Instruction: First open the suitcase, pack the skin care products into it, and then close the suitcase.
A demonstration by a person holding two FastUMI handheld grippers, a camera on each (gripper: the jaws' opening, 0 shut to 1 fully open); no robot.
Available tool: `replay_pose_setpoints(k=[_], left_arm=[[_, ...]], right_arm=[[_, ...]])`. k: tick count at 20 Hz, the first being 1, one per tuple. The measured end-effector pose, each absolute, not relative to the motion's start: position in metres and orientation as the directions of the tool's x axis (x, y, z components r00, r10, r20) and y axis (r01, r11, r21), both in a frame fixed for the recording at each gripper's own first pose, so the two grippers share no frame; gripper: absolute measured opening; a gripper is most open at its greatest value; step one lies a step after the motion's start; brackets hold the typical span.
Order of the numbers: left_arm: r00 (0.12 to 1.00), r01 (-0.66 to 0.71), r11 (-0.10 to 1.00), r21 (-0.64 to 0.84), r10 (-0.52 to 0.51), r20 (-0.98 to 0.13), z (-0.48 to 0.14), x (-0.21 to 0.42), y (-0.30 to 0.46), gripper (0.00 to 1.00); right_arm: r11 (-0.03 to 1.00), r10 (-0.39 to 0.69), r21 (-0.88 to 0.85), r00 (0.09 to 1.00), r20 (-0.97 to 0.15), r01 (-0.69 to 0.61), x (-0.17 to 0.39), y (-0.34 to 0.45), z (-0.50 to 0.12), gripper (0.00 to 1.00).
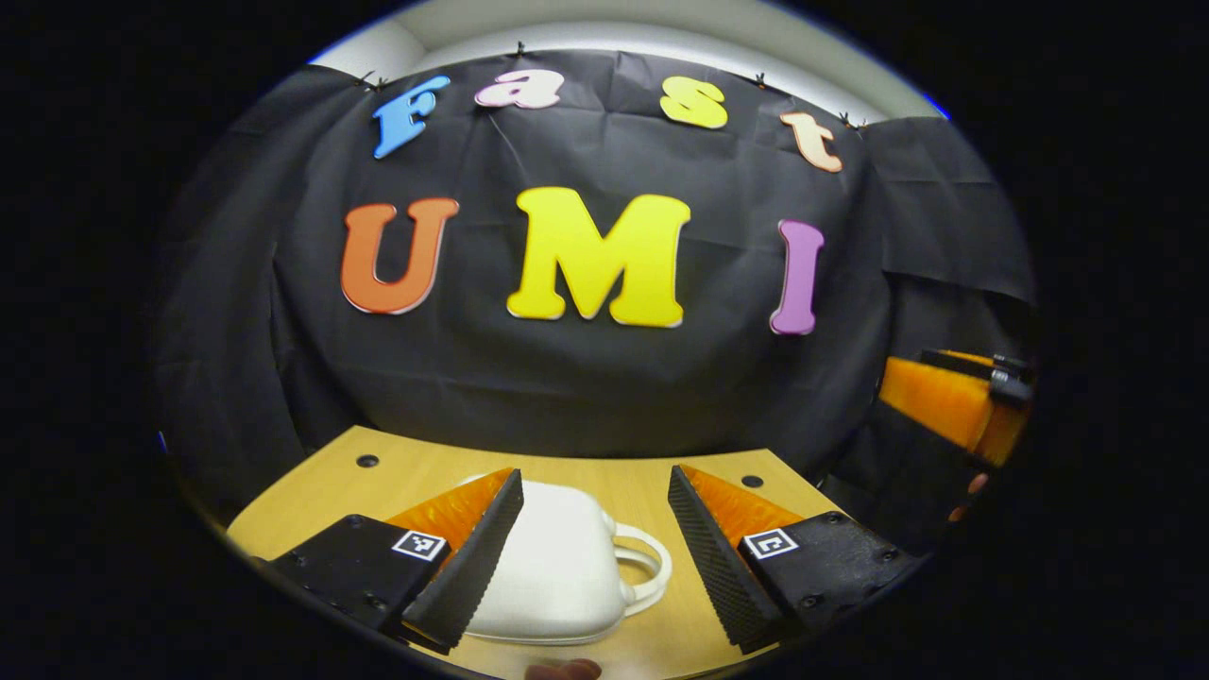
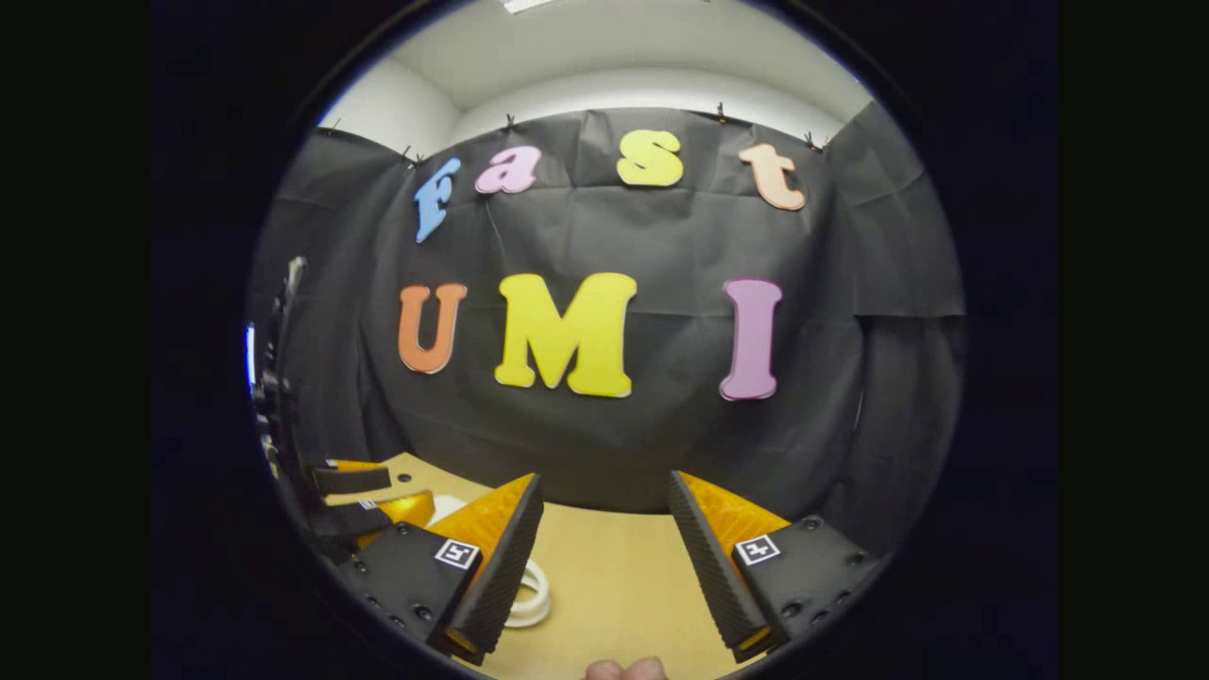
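Suitcase (image 1: 557, 567), white and closed, lies flat on the wooden table (image 1: 397, 467) with its looped handle (image 1: 647, 567) toward the right in the left gripper view, partly between and below the left gripper (image 1: 595, 557), whose fingers stand wide apart and touch nothing. In the right gripper view the right gripper (image 2: 604, 567) hangs above bare tabletop with its fingers likewise spread and empty, the handle peeking out beside its left finger and the left gripper off at the left edge.

suitcase (image 1: 557, 567) on table (image 1: 416, 467)
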State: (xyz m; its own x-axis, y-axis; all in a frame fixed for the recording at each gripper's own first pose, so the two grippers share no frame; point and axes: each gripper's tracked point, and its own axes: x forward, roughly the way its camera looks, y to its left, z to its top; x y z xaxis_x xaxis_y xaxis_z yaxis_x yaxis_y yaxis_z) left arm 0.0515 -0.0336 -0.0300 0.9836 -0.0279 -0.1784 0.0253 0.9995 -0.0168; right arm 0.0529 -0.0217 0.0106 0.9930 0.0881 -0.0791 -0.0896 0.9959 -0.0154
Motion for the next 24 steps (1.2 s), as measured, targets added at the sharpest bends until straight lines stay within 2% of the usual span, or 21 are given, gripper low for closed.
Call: replay_pose_setpoints(k=[1,7,10,15,24], left_arm=[[0.988,0.012,1.000,-0.026,-0.016,-0.155,-0.018,0.050,-0.025,0.98],[0.996,-0.027,0.999,-0.041,0.024,-0.087,0.015,0.021,0.008,0.97],[0.997,-0.021,0.999,-0.036,0.018,-0.079,0.018,0.010,0.003,0.97],[0.997,0.022,1.000,-0.008,-0.023,-0.079,0.020,-0.002,-0.007,0.97],[0.996,-0.005,0.999,-0.040,0.001,-0.085,0.020,-0.012,0.009,0.97]], right_arm=[[0.995,0.093,-0.016,0.993,-0.069,-0.094,0.054,-0.011,0.012,0.77],[0.999,0.043,-0.025,0.998,-0.038,-0.044,0.049,0.020,0.026,0.80],[0.998,0.050,-0.029,0.998,-0.039,-0.051,0.044,0.024,0.028,0.77],[0.998,0.055,-0.020,0.997,-0.053,-0.056,0.040,0.028,0.022,0.80],[0.997,0.073,-0.022,0.997,-0.021,-0.074,0.037,0.041,0.032,0.80]])
